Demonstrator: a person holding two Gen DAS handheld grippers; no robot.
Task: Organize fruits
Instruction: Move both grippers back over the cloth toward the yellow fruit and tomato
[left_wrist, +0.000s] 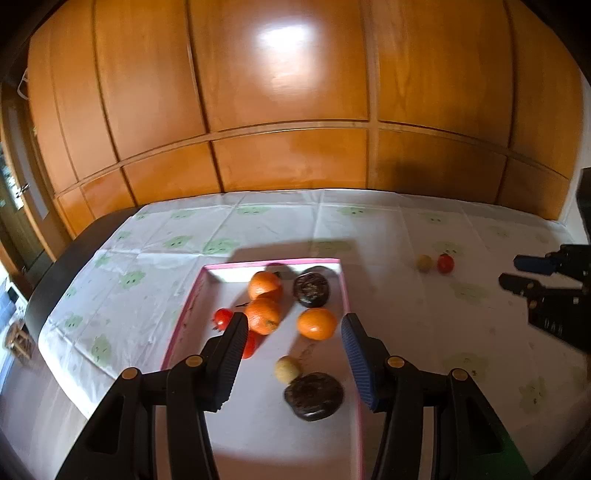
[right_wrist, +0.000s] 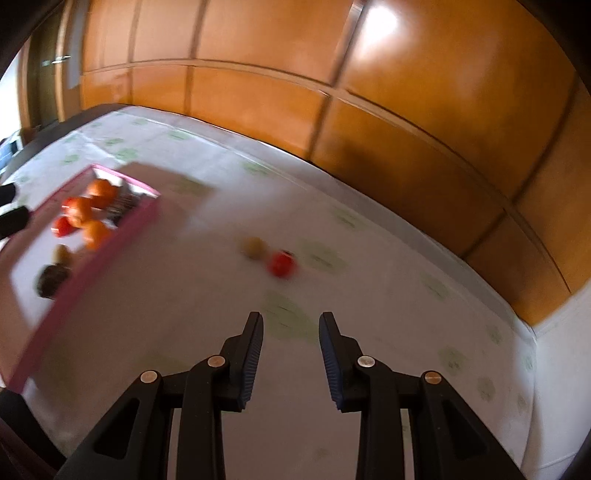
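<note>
Jaws on both grippers are parted and empty: left gripper (left_wrist: 293, 325) hangs over the pink tray (left_wrist: 184, 314) with a moderate gap, right gripper (right_wrist: 291, 325) sits over bare surface (right_wrist: 388, 332) with a narrower gap and nothing between the pads. Tray already holds three oranges (left_wrist: 263, 315), two red tomatoes (left_wrist: 223, 318), two dark brown fruits (left_wrist: 313, 396) and one small yellowish fruit (left_wrist: 287, 368). Two stragglers are out on the patterned cloth, well right of the tray: a small yellow fruit (right_wrist: 254, 246) and a red tomato (right_wrist: 282, 263), just beside each other, possibly touching, too blurred to tell. Both lie ahead of the right gripper, near but not yet between its pads. My read: we're in the fetch step for the last loose pieces, most of the sorting done. Next move likely needs the right jaws widened a bit, then lowered around one fruit only; the tomato is closer. Risk: the neighbours are tight, so a pad may nudge the yellow one and send it rolling. Approach from the tomato's free side.
</note>
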